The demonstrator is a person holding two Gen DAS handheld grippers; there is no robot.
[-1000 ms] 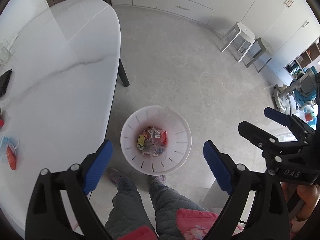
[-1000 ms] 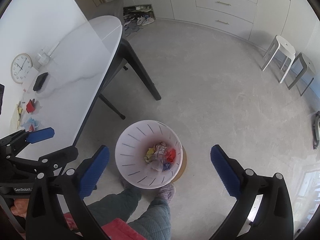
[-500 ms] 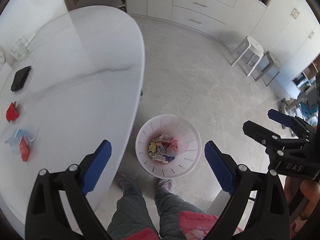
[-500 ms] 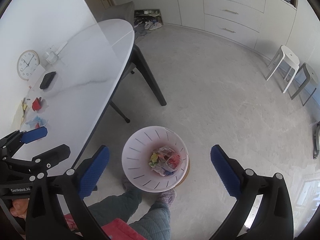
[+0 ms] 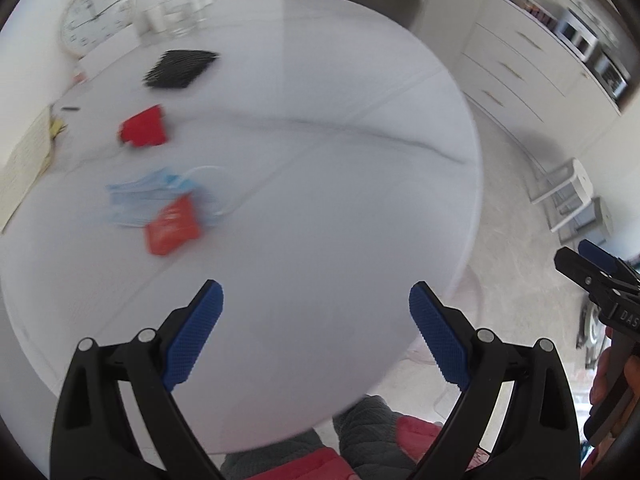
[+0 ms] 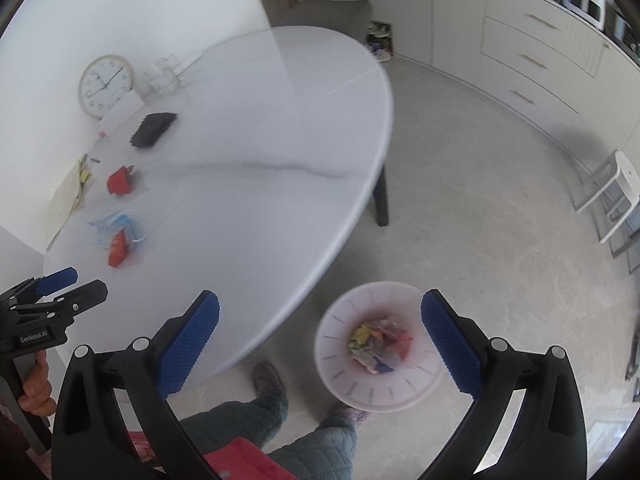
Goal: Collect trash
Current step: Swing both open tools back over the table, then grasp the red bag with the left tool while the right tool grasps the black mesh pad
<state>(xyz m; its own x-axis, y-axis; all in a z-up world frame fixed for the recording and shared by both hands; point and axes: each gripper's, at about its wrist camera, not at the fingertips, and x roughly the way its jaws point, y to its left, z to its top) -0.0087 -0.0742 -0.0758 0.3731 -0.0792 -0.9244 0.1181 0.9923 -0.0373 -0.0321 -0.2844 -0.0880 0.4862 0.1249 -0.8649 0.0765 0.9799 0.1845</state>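
Left gripper [image 5: 316,330], right gripper [image 6: 320,334]: fingers spread wide, empty. White oval marble-look counter [image 5: 320,208]: red wrapper [image 5: 173,225] on blue face mask [image 5: 140,200]. White slotted plastic bin [image 6: 340,376] on floor, w/ trash.

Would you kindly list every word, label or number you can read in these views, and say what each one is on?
"DAS": on the right gripper body, cut off at the frame edge.
"GenRobot.AI": on the left gripper body, small.
Clock: its dial numerals are too blurred to read.
Orange packet: any print on it is too blurred to read.
Trash in the bin: too small and blurred to read.
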